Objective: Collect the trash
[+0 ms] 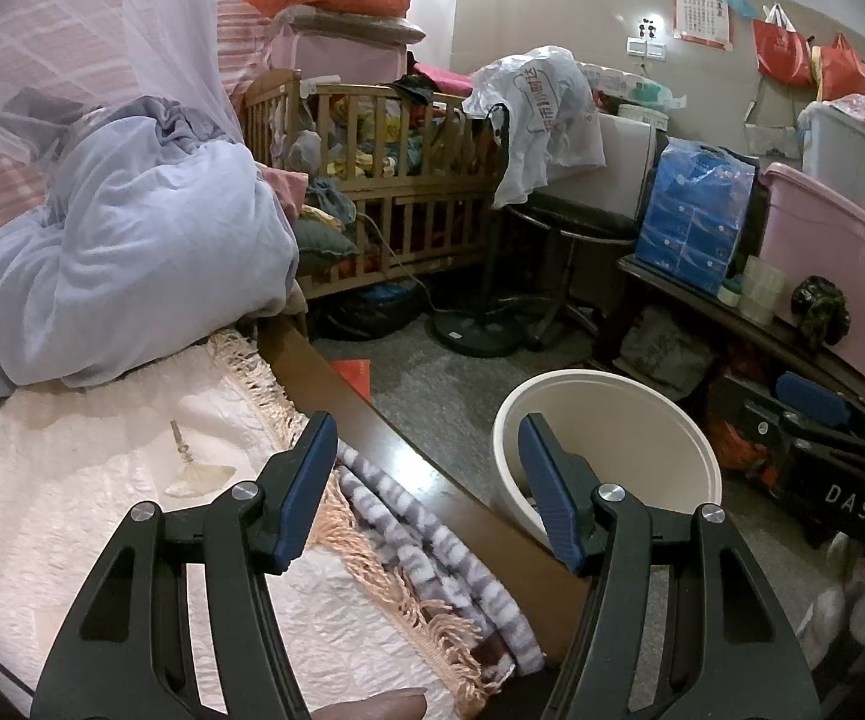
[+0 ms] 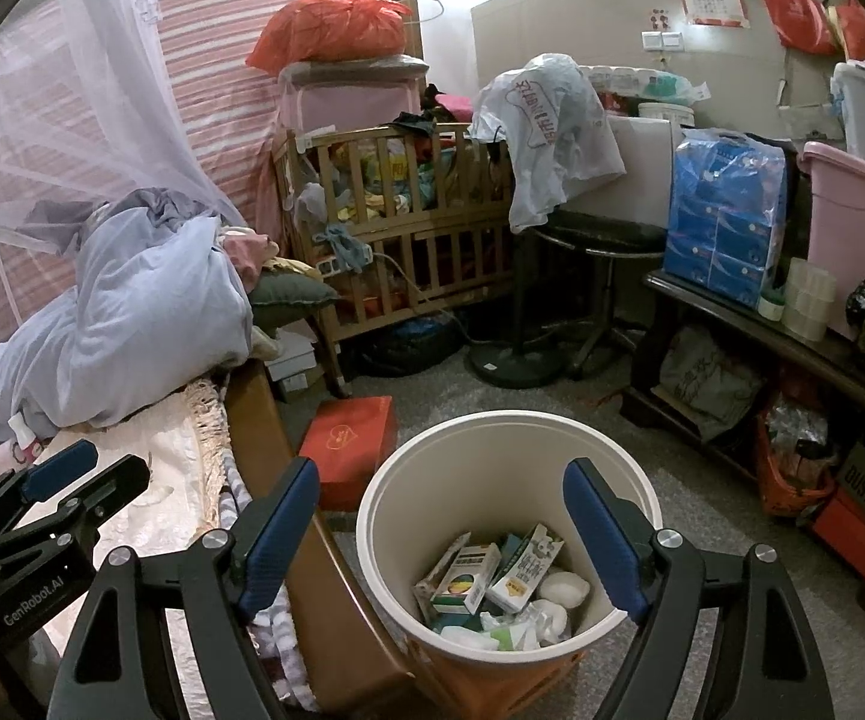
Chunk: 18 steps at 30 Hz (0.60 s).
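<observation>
Cream plastic bin (image 2: 510, 540): stood on the floor just beside the wooden bed rail (image 2: 306, 546), open-topped, partly filled. Contents: small cartons (image 2: 480, 570), a white crumpled wad (image 2: 564, 588), further wrappers beneath.

Right gripper (image 2: 441, 534): poised over the bin mouth, jaws spread wide, nothing held.

Left gripper (image 1: 426, 492): held over the bed edge, jaws likewise apart and empty; seen from the right wrist view low at the left, above the quilt.

Quilt (image 1: 102, 480), cream, fringed: one small pale scrap (image 1: 198, 471) is noted lying on it, ahead of the left gripper. Whether it counts as trash cannot be told for certain.

Step in hand, as judged: collection appears well advanced; a remaining piece is to be sought. If the scrap is taken, a shallow approach is advised, the fingertips closed on the scrap alone so that fringe and quilt are not pinched.

Edges and room: the bed rail lies between quilt and bin and should be cleared by lifting over it. A red box (image 2: 348, 450) lies on the floor near the bin. Open floor is limited to a strip beyond the bin; a bench (image 2: 792, 348) crowds the right side.
</observation>
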Each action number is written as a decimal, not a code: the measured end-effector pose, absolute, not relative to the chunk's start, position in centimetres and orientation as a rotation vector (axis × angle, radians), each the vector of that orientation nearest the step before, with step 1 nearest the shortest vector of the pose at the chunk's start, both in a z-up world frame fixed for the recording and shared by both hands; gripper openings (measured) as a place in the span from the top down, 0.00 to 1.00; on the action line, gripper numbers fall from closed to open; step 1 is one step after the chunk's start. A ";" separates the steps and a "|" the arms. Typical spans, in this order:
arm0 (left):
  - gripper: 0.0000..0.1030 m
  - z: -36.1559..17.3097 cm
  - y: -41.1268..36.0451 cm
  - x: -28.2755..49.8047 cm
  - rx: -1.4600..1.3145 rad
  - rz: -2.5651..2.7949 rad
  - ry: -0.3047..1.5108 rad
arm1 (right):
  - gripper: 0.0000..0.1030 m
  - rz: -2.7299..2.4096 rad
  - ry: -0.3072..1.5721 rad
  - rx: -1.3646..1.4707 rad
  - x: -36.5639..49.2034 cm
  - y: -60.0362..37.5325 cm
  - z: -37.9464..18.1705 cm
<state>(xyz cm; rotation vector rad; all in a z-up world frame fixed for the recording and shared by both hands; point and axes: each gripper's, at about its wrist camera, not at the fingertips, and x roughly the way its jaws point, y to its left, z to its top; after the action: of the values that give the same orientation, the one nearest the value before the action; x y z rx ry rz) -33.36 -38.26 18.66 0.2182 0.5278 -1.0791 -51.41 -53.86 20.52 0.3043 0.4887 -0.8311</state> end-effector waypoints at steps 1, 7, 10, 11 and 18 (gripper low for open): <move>0.40 18.6 -38.4 -33.6 0.218 -1.080 0.529 | 0.21 -0.829 0.489 0.305 -51.4 -53.9 20.5; 0.40 18.4 -38.5 -34.0 0.218 -1.086 0.530 | 0.21 -0.828 0.488 0.303 -51.3 -54.0 20.6; 0.40 18.3 -38.6 -33.9 0.218 -1.091 0.536 | 0.21 -0.826 0.492 0.303 -51.3 -54.3 20.3; 0.40 18.3 -38.6 -34.0 0.218 -1.089 0.535 | 0.21 -0.827 0.493 0.302 -51.5 -54.4 20.3; 0.40 18.2 -38.6 -33.8 0.217 -1.091 0.537 | 0.20 -0.826 0.497 0.305 -51.4 -54.5 20.2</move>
<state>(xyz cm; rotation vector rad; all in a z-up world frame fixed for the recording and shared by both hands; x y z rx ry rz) -33.82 -38.62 18.22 0.2167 0.5374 -1.0910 -51.44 -54.53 20.16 0.3051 0.4970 -0.8258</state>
